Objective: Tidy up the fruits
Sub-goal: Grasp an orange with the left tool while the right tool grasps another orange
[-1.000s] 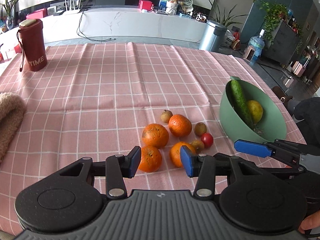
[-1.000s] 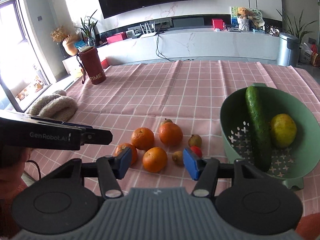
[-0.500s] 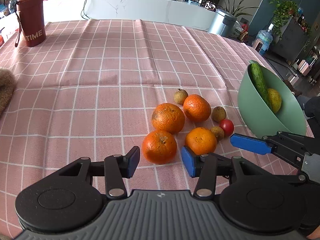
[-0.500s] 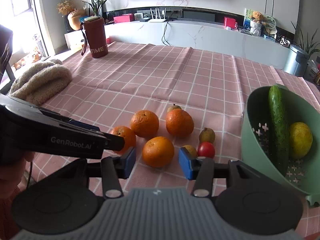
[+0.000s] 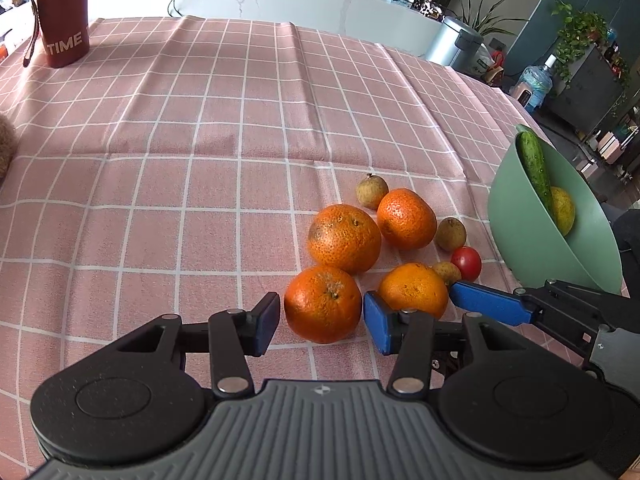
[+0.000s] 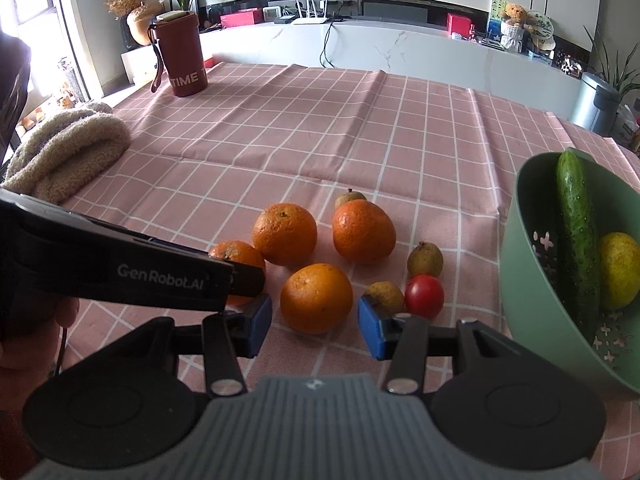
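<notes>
**Grippers line up on two oranges near the table's right edge**

Oranges sit in a loose cluster on the pink checked tablecloth (image 5: 168, 152), close to the green colander (image 6: 520, 264) at the table's right edge. The left gripper (image 5: 322, 322) stands spread around the nearest orange (image 5: 323, 303), pads beside it but not pressing; the right gripper (image 6: 315, 324), its jaws having just been closing, brackets a second orange (image 6: 316, 298) the same way. Such fruit is likely firm yet bruisable, round and prone to roll, with dimpled peel offering fair grip; a hold across the widest middle looks safest.
</notes>
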